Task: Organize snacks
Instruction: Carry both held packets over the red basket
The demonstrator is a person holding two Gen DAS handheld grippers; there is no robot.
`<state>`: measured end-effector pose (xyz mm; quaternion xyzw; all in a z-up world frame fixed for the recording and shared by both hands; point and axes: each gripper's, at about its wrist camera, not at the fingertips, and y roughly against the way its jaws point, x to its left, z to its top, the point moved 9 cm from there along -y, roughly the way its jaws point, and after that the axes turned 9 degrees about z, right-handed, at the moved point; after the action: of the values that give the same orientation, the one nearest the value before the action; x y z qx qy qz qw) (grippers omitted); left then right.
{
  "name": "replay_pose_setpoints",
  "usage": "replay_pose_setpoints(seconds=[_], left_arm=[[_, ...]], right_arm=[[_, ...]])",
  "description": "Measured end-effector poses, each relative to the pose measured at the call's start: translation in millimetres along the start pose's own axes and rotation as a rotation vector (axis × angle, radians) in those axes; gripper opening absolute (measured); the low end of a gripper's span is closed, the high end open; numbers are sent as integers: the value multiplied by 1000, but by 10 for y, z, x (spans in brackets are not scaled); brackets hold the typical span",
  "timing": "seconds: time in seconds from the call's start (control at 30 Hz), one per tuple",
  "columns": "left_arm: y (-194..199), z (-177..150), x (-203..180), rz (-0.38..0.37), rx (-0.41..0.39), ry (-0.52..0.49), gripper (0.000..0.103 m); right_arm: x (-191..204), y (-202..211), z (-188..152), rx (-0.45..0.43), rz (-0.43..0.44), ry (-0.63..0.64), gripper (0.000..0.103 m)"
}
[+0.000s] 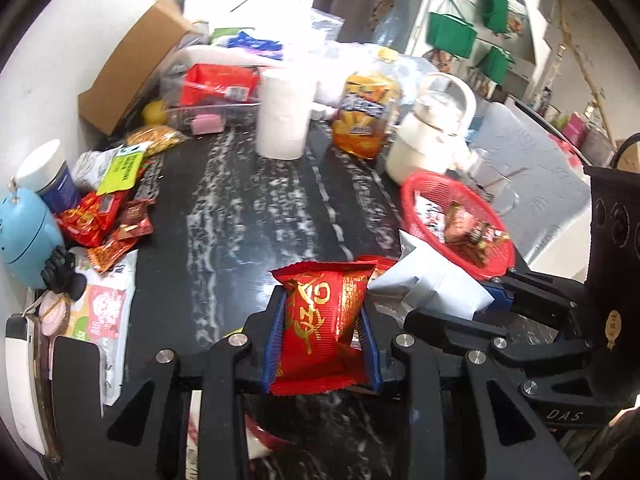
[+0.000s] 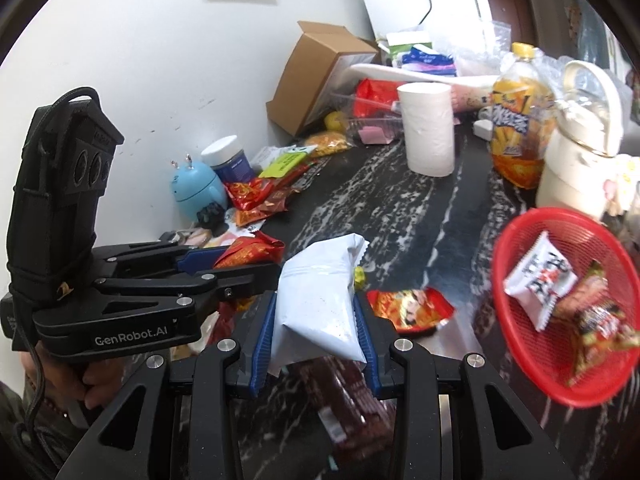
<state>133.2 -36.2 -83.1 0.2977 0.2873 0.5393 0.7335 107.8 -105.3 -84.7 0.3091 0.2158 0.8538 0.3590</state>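
Basket [image 2: 520,248] right on table [image 2: 400,208], paper roll [image 2: 428,128] behind, box [image 2: 316,76] far-left

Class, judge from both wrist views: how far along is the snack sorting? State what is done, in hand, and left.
Done: the red basket holds at least two packets. In hand: the left gripper clamps a red snack packet; the right gripper clamps a white pouch. Left: a loose red packet beside the basket and a pile of packets by the wall.

A paper roll [image 1: 283,114] stands near a cardboard box [image 1: 132,68] and blue gadget [image 1: 24,236]
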Motion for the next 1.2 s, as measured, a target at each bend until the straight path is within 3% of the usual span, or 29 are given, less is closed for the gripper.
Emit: replay_pose_setpoints(seconds=[0.13, 0.67, 1.2], left_arm=[[30, 3, -209, -67, 0, -15, 33], [96, 200, -950, -171, -40, -160, 33], [-49, 588, -1422, -198, -65, -229, 33]], right_arm=[[-65, 185, -70, -14, -36, -19, 37], [-383, 848, -241, -77, -186, -91, 37], [-862, 1155, -219, -97, -260, -155, 37]])
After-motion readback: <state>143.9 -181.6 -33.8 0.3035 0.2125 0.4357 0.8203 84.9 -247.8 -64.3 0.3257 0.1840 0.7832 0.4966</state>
